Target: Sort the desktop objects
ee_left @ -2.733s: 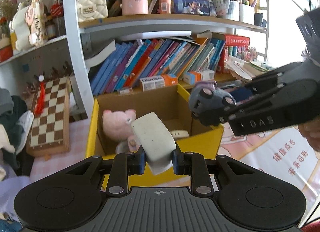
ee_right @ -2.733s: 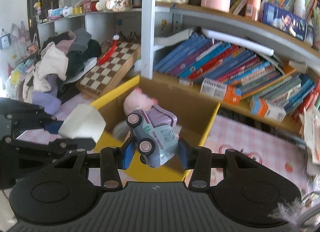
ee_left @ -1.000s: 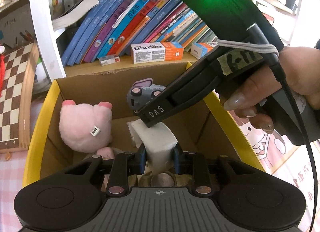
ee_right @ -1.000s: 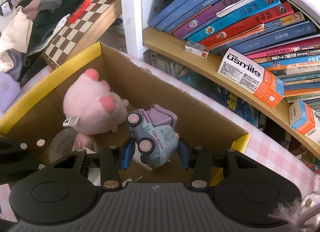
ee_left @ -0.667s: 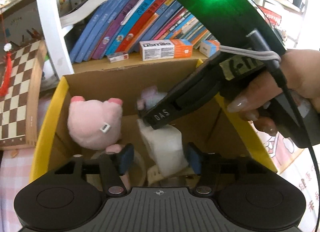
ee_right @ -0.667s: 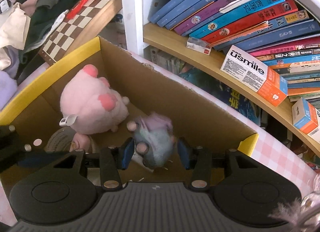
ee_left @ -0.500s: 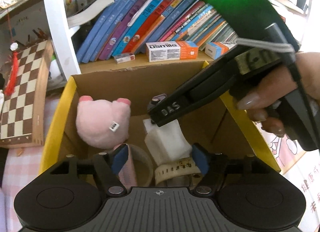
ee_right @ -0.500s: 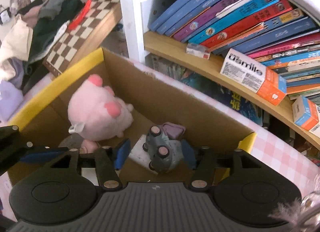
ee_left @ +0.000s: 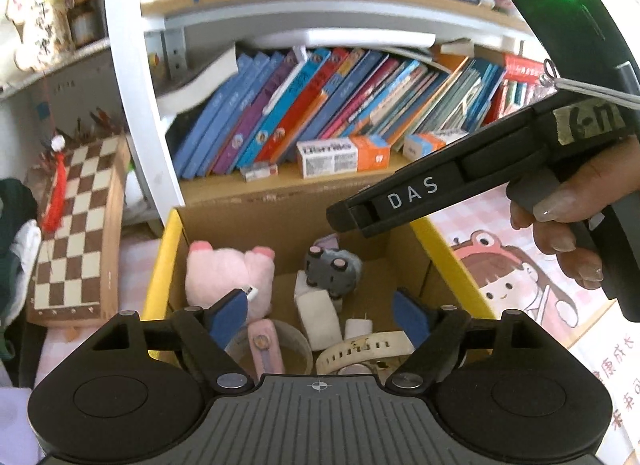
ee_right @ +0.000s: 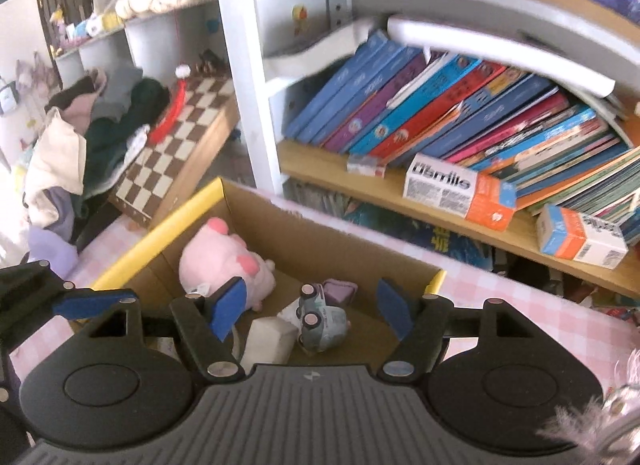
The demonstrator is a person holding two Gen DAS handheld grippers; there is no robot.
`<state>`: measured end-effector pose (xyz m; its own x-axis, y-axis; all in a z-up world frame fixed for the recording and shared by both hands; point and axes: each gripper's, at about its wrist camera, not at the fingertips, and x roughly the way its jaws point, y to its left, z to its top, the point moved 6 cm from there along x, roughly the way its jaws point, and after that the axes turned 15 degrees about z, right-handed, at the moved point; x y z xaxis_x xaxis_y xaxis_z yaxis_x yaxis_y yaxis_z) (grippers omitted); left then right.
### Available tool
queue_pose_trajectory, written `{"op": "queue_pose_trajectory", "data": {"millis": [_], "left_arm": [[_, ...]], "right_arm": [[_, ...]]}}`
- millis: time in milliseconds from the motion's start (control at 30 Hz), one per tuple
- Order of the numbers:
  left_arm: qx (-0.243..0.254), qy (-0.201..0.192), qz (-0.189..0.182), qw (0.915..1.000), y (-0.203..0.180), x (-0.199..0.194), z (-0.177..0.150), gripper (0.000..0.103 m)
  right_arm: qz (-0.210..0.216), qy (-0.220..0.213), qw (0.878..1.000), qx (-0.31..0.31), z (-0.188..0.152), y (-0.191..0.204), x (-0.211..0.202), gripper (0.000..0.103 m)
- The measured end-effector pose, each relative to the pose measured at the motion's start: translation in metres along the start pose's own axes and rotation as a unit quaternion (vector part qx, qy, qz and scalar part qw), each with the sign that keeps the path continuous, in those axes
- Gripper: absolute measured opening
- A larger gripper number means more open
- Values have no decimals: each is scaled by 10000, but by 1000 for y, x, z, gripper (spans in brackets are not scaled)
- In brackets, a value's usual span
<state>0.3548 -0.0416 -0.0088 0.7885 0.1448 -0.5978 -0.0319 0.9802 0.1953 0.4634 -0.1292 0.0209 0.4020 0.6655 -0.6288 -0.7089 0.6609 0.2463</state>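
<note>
Inside the box (ee_left: 166, 249), by its back wall, lie a pig (ee_left: 228, 277), a truck (ee_left: 332, 267) tipped on a block (ee_left: 318, 309). Both grippers (ee_left: 320, 315) (ee_right: 310, 307) hover wide, empty. Snagging the rim while withdrawing could shove the box.

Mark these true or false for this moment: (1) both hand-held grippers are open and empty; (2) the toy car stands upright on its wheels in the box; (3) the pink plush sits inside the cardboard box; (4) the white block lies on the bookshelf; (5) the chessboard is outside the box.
1. True. The left hand-held gripper and the right hand-held gripper both have their jaws spread with nothing between them.
2. False. The toy car lies tipped over, wheels facing sideways and up.
3. True. The pink plush rests in the cardboard box.
4. False. The white block lies in the box, against the car.
5. True. The chessboard leans outside it, beside the shelf.
</note>
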Motion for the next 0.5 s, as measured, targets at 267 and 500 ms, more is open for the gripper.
{"op": "queue_pose_trajectory", "data": {"millis": [267,500], "left_arm": [[-3,-280,-40,9996,6,-34,-4,85],[-75,-334,-50,9994,19,-58,-19,85]], "right_arm": [[-148,-247,9995,-112,-7,23,-28,72],[-218,-395,9989,-127,-21,49,-48,75]]}}
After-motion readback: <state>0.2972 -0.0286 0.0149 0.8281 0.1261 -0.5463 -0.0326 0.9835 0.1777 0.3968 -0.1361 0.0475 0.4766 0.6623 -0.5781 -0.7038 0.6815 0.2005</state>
